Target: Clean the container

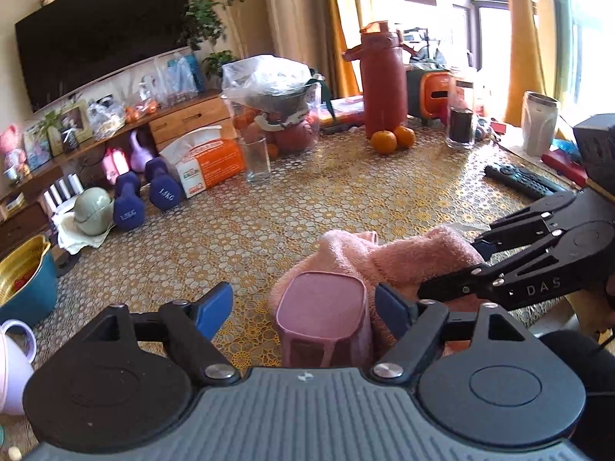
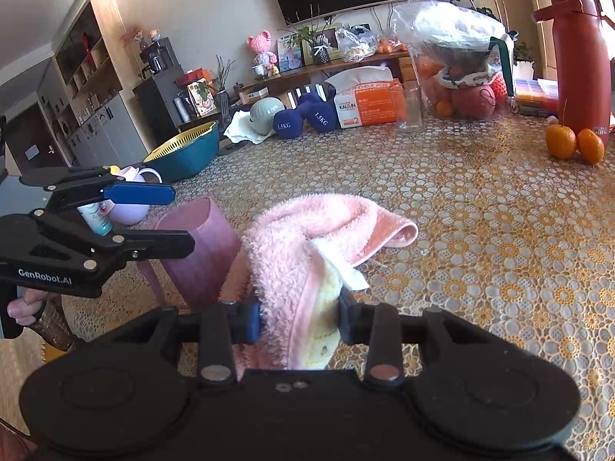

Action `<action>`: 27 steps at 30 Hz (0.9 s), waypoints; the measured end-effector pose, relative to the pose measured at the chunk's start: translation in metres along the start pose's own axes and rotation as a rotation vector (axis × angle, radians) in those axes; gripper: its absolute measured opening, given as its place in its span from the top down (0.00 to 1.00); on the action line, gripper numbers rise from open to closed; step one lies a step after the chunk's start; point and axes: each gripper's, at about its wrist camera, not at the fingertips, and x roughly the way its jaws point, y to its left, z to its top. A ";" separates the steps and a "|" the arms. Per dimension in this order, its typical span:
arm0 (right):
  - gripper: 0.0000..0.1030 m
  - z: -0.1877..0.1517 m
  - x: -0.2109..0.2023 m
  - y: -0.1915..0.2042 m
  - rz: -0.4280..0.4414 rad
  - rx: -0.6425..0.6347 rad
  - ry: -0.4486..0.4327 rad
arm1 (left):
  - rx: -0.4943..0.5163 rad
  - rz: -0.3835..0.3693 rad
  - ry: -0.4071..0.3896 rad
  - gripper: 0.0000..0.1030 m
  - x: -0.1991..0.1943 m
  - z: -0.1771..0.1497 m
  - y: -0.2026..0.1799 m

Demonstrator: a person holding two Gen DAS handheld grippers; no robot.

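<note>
A: Where is the cup (image 1: 323,317) found?

B: On the table (image 1: 269,211), at its near edge, between the fingers of the left gripper (image 1: 303,307). In the left view its rounded-square top is faced; whether that is the mouth or the base cannot be told. In the right view it is seen leaning, with its handle low on the near side.

A: Is it clamped?

B: It seems not. The left jaws are spread wide. The right-hand pad (image 1: 390,305) lies just beside the cup's wall, and contact cannot be ruled out; the other pad is kept well apart from it. The cup is bracketed rather than squeezed, probably so that it can be steadied once the wiping is begun.

A: And the towel (image 2: 303,230)?

B: It is pinched in the right gripper (image 2: 298,320), whose jaws are closed narrowly on a bunched fold, pink pile outside and a pale yellow layer inside. The rest is draped forward over the table and lies against the cup's far side.

A: Why is it held by the fold?

B: A thick wad is likely wanted, so that a padded surface can be pressed against the cup. The cleaning itself is judged barely started.

A: What else is near?

B: A glass (image 1: 256,159) and two oranges (image 1: 392,139) are set well apart, farther back, so the working area is left free.
</note>
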 end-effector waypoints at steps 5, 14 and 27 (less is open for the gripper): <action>0.66 0.011 -0.009 0.001 -0.019 -0.029 -0.039 | -0.115 0.050 0.049 0.20 -0.004 0.011 -0.008; 0.66 0.050 -0.016 -0.006 -0.017 -0.037 -0.150 | -0.242 0.158 0.140 0.20 0.015 0.007 -0.007; 0.66 0.056 0.032 -0.007 0.162 0.002 -0.044 | -0.181 0.062 0.100 0.41 0.021 -0.003 -0.014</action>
